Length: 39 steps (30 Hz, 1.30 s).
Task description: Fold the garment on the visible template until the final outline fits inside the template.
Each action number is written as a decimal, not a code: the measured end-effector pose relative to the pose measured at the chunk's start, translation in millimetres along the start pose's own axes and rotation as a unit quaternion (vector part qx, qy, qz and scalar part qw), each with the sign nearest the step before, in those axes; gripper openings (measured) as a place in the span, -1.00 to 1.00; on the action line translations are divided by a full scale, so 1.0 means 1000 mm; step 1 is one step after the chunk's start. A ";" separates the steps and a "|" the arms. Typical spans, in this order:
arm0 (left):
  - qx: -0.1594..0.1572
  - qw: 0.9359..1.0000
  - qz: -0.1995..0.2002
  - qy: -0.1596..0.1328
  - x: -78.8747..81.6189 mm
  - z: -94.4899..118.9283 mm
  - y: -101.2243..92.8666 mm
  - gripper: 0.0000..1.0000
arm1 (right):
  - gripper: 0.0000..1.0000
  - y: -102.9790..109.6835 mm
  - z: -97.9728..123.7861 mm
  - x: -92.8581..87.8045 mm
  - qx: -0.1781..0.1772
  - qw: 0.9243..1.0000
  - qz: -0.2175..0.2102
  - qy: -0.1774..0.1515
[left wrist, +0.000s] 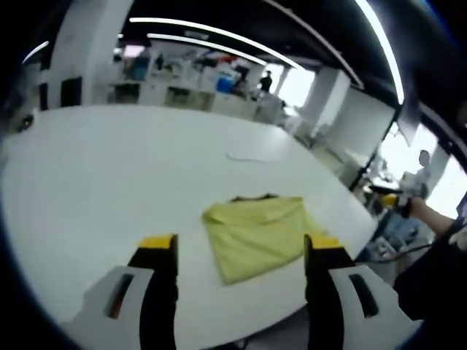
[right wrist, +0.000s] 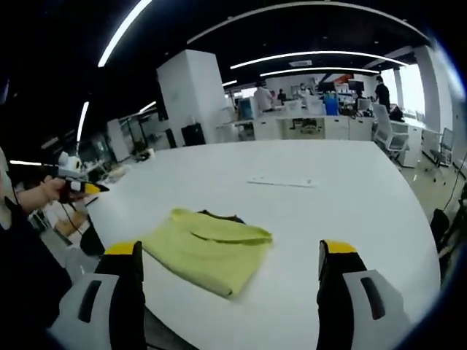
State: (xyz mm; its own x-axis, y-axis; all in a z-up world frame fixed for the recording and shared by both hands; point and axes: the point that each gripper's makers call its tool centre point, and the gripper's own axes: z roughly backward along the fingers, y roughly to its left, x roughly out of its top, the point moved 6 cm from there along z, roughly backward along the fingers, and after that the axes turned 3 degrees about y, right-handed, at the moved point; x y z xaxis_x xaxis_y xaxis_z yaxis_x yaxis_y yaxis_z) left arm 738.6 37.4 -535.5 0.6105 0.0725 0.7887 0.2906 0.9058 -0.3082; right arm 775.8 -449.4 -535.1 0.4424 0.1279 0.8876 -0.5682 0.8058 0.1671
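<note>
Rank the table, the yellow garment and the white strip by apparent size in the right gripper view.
1. Table, largest.
2. Garment, folded.
3. Strip, smallest, though it lies farther from the camera, so its true size is unsure.

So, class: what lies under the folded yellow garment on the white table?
A dark edge peeks out at the yellow garment's far side; the rest underneath is covered, so what it is stays unclear.
</note>
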 end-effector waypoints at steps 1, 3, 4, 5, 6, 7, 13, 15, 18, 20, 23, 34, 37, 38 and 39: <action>0.003 1.000 -0.004 0.002 -0.003 0.004 -0.003 0.51 | 0.99 0.003 0.003 0.000 0.000 1.000 0.000 -0.003; 0.005 1.000 -0.004 0.000 -0.005 0.010 -0.006 0.66 | 0.99 0.010 0.011 0.000 0.003 1.000 0.004 -0.012; 0.010 1.000 -0.009 -0.004 -0.006 0.014 -0.007 0.72 | 0.99 0.012 0.014 0.000 0.005 1.000 0.007 -0.015; 0.012 1.000 -0.009 -0.007 -0.006 0.016 -0.008 0.79 | 0.99 0.016 0.018 0.000 0.010 1.000 0.009 -0.019; 0.015 1.000 -0.009 -0.009 -0.006 0.019 -0.010 0.89 | 0.99 0.019 0.020 0.000 0.013 1.000 0.008 -0.023; 0.019 1.000 -0.012 -0.010 -0.007 0.021 -0.010 0.96 | 0.99 0.021 0.022 0.001 0.016 0.999 0.008 -0.028; 0.029 0.999 -0.002 -0.020 -0.009 0.032 -0.010 0.99 | 0.99 0.028 0.039 0.005 0.018 0.998 0.008 -0.062; 0.030 0.999 -0.004 -0.021 -0.010 0.034 -0.012 0.99 | 0.99 0.029 0.042 0.004 0.014 0.998 0.010 -0.066; 0.028 0.999 -0.005 -0.019 -0.010 0.036 -0.013 0.99 | 0.99 0.028 0.044 0.000 0.008 0.998 0.005 -0.061; 0.028 0.999 -0.008 -0.017 -0.011 0.037 -0.013 0.99 | 0.99 0.027 0.044 -0.002 0.009 0.998 0.002 -0.064; 0.031 0.999 -0.005 -0.012 -0.014 0.039 -0.010 0.99 | 0.99 0.025 0.043 -0.005 0.004 0.998 -0.007 -0.064; 0.026 1.000 -0.010 -0.008 -0.009 0.033 -0.009 0.99 | 0.99 0.023 0.035 -0.002 0.001 0.998 0.003 -0.057; 0.022 1.000 -0.011 -0.003 -0.010 0.028 -0.010 0.99 | 0.99 0.027 0.030 0.000 0.009 0.998 0.020 -0.053; 0.019 1.000 -0.010 -0.002 -0.011 0.025 -0.010 0.99 | 0.95 0.029 0.026 -0.001 0.019 0.998 0.023 -0.049; 0.017 1.000 -0.012 -0.003 -0.012 0.023 -0.010 0.99 | 0.83 0.030 0.024 -0.003 0.026 0.998 0.027 -0.044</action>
State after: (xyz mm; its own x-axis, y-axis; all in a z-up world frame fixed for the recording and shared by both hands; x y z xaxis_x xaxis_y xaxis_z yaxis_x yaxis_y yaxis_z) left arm 711.6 37.0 -530.1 0.5991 0.0533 0.7989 0.2797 0.9210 -0.2712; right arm 740.9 -439.8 -523.0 0.3497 0.1172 0.9295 -0.6252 0.7681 0.1384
